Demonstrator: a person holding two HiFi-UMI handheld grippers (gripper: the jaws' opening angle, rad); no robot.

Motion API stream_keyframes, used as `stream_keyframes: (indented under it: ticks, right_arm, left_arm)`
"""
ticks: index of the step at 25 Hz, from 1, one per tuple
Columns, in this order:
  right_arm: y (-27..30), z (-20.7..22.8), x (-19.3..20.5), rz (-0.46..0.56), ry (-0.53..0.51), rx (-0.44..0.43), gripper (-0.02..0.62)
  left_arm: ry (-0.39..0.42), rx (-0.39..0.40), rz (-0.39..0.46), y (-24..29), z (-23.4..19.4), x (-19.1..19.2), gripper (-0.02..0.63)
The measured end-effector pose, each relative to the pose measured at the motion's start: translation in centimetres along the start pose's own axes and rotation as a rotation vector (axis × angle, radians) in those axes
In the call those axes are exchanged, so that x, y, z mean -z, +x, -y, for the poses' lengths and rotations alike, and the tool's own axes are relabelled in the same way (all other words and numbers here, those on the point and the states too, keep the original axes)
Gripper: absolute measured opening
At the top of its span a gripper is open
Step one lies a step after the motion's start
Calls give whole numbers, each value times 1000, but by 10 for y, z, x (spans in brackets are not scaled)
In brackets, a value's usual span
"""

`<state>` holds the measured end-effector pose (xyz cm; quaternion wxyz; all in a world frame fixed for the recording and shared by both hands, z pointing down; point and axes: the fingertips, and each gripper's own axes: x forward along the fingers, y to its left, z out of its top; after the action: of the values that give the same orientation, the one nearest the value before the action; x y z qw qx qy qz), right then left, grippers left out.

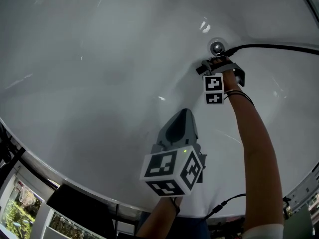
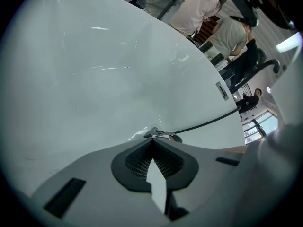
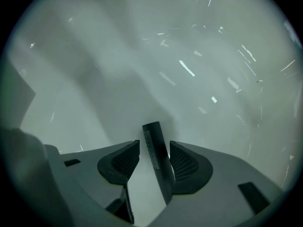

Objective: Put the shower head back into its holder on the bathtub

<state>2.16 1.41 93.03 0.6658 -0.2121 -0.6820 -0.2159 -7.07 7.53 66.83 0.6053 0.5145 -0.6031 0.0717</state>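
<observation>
Shower head (image 3: pixel 157 164): a dark rod, held low inside the white bathtub (image 1: pixel 99 73), close beside the round drain (image 1: pixel 217 47).
Right tool (image 1: pixel 215 62): jaws closed round the shower head, one pad at each side.
Hose (image 1: pixel 279 47): black, seen running from the right tool off to the right.
Left tool (image 1: pixel 180 116): jaws pressed together, nothing gripped; held over the tub, apart from the right tool.

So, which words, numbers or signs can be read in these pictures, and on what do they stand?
No text can be read.
Left cube, right cube: square marker patterns only, no letters.
Small plate on the tub rim: too small to read.
Shower head in the right gripper: no print shows.
</observation>
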Motion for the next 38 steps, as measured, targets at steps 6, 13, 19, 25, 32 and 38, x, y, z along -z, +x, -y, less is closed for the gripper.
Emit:
stream_keyframes:
  ticks: [6, 13, 19, 25, 32, 38]
  right_arm:
    - [11, 1, 1, -30, -13, -6, 181]
    - [5, 0, 8, -55, -64, 20, 129]
    - [4, -8, 7, -35, -62, 41, 124]
    - [-16, 0, 5, -11, -16, 89, 124]
    - [-53, 20, -9, 49, 9, 176, 124]
    - [-96, 30, -16, 113, 64, 241, 124]
  left_arm:
    - [3, -9, -11, 12, -4, 1, 3]
    - [-14, -20, -2, 17, 1, 1, 3]
    - [3, -15, 6, 18, 1, 1, 3]
    - [36, -17, 32, 6, 2, -8, 3]
    - [56, -16, 50, -13, 10, -14, 3]
    - [89, -20, 84, -34, 22, -27, 3]
